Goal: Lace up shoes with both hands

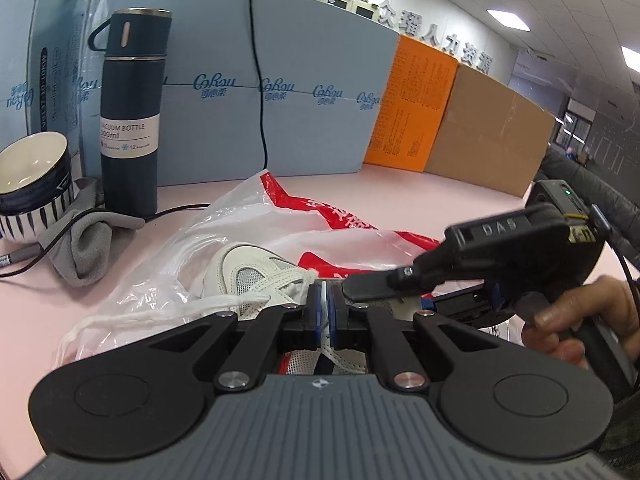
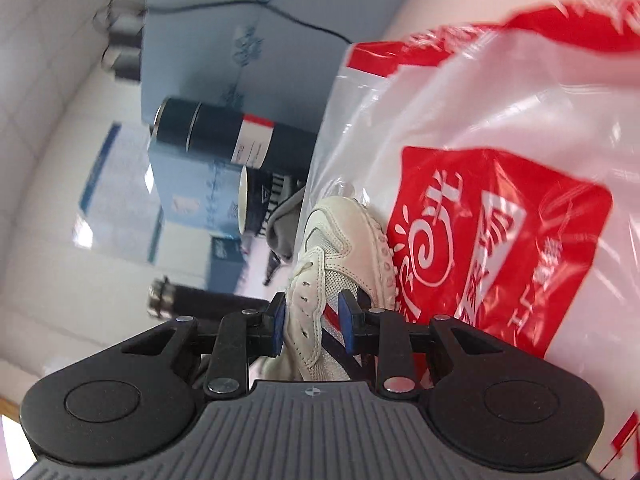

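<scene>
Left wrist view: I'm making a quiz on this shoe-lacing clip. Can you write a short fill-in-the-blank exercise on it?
1. The white shoe lies on a red and clear plastic ____.
2. The dark vacuum bottle stands ____ on the pink table.
3. The grey cloth lies beside a striped ____.
4. The left gripper is shut on a white ____.

Missing words: bag; upright; bowl; shoelace

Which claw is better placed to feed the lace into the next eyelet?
Probably the left claw: it is shut on the white lace. The right claw straddles the shoe's eyelet flap, jaws apart, holding no lace, so it better steadies the shoe.
</scene>
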`<state>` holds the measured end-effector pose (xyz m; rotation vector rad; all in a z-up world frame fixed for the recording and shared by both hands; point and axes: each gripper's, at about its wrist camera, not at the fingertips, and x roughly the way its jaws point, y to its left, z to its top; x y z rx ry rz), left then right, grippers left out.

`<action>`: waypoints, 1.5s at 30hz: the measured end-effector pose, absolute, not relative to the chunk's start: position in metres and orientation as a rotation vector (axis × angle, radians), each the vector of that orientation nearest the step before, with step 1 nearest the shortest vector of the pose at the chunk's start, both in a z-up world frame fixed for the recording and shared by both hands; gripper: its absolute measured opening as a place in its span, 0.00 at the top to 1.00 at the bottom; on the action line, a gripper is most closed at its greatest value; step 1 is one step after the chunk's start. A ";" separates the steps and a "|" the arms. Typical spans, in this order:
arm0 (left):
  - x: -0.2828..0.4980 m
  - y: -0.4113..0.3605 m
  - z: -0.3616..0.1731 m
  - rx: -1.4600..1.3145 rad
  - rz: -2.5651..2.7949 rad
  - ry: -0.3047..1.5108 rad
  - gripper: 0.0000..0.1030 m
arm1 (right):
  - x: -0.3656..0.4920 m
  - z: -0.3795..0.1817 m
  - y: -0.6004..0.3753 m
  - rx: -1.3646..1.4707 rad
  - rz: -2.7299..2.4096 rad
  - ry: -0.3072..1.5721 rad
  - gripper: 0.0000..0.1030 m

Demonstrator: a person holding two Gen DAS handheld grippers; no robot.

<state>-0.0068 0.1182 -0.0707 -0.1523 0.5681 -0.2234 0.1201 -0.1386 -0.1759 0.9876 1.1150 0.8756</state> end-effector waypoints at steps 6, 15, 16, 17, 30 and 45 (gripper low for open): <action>-0.005 0.116 -0.075 -0.100 -0.235 0.584 0.97 | 0.124 -0.198 -0.147 1.238 0.820 1.177 0.81; -0.011 0.124 -0.073 -0.123 -0.201 0.566 0.97 | 0.082 -0.093 -0.126 0.283 0.885 0.747 0.21; -0.012 0.126 -0.073 -0.129 -0.194 0.564 0.97 | 0.071 -0.084 -0.118 0.158 0.879 0.687 0.20; -0.013 0.128 -0.072 -0.138 -0.189 0.561 0.97 | 0.061 -0.082 -0.108 0.046 0.873 0.642 0.21; -0.022 0.135 -0.072 -0.181 -0.194 0.531 0.97 | 0.022 -0.107 -0.044 -0.532 0.837 0.458 0.92; -0.003 0.110 -0.069 0.017 -0.314 0.565 0.97 | 0.114 -0.161 -0.140 0.885 0.819 1.081 0.92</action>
